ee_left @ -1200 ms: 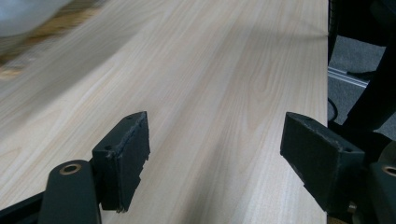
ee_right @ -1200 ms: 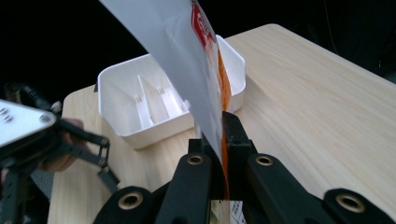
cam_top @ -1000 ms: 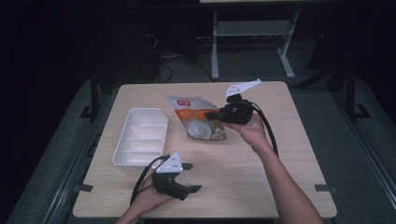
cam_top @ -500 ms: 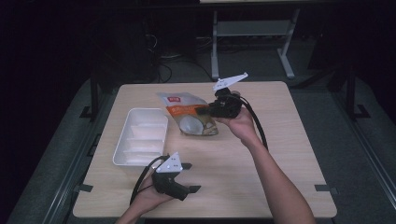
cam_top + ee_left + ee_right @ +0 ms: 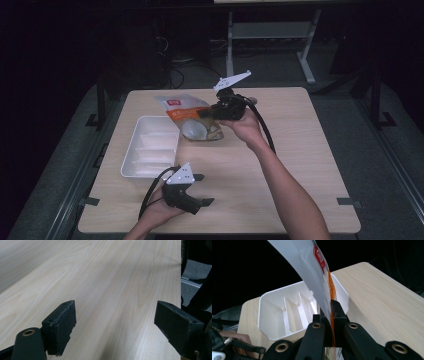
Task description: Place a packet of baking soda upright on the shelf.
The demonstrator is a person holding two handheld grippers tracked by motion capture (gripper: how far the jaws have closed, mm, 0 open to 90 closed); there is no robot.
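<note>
An orange and white snack pouch (image 5: 192, 120) hangs above the table, close to the white tray (image 5: 131, 150). My right gripper (image 5: 206, 114) is shut on the pouch's edge and holds it off the wood. In the right gripper view the pouch (image 5: 312, 272) rises from between the pressed jaws of the right gripper (image 5: 329, 312), with the divided tray (image 5: 274, 312) just behind it. My left gripper (image 5: 205, 189) rests near the table's front edge. Its jaws have just been opening and stand wide, and the left gripper (image 5: 115, 322) has bare wood between its fingers.
The wooden table (image 5: 300, 165) has free room on its right half. The tray holds several long compartments. A metal frame (image 5: 270, 35) stands on the dark floor beyond the far edge. The person's left hand (image 5: 234, 336) shows beside the tray.
My right gripper has carried the pouch leftward and slightly up, nearer the tray. The left gripper has stayed in place.
</note>
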